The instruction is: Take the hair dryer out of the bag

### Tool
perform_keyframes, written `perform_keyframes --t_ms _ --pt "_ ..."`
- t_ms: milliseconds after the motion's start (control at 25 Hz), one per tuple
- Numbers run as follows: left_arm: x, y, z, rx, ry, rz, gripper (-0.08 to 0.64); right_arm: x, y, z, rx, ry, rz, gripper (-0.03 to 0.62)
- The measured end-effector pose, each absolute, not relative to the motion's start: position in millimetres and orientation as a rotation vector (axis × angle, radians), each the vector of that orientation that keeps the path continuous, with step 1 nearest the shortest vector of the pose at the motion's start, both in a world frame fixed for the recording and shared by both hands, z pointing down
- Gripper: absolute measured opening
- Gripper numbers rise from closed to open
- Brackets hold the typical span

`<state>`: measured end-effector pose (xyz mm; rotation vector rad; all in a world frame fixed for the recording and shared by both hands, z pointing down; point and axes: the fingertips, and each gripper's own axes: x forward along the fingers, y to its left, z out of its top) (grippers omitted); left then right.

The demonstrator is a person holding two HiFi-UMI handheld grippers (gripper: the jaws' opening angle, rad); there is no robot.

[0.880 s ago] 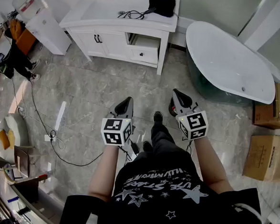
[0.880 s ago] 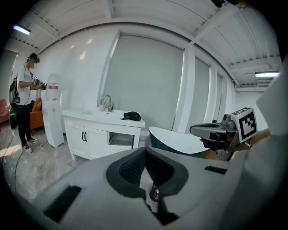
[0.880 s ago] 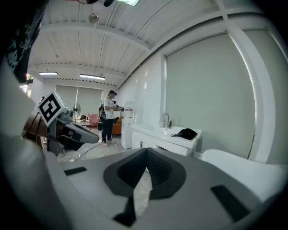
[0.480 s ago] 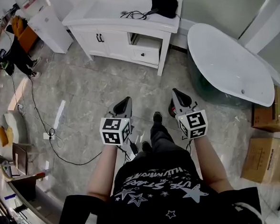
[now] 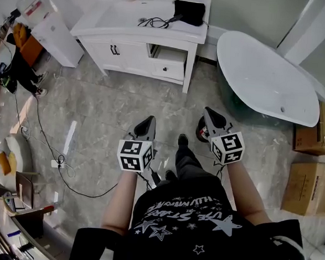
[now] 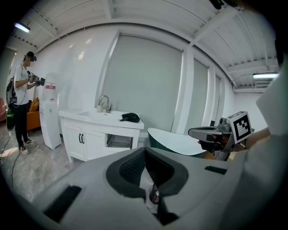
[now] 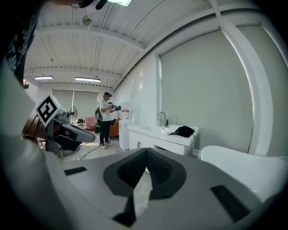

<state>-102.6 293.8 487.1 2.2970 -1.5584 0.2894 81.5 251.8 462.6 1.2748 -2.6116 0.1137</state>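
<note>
A black bag point(image 5: 188, 10) lies on the white vanity top point(image 5: 120, 19) at the far side of the room, with a dark handle and a coiled black cord point(image 5: 153, 21) trailing out of its left side. The bag point(image 6: 130, 117) also shows small in the left gripper view, and the same bag point(image 7: 183, 131) in the right gripper view. My left gripper point(image 5: 148, 123) and right gripper point(image 5: 211, 113) are held out before my body over the floor, well short of the vanity. Both are shut with nothing between the jaws.
A white bathtub point(image 5: 266, 73) stands right of the vanity. Cardboard boxes point(image 5: 308, 184) sit at the far right. A white cabinet point(image 5: 50, 30) stands at the left, and cables point(image 5: 58, 159) run across the marble floor. Another person point(image 6: 21, 105) stands at the left.
Both grippers stay shut and have barely shifted. The head view has drifted slightly, so the vanity sits a little differently in the frame.
</note>
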Motion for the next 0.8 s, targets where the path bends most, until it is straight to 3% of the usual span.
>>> perform_keyframes --t_ms 800 --pt "-103.6 82.6 476.1 2.336 -1.539 0.244 0.012 80.7 20.1 472.2 1.329 -2.557 0.155 0.006"
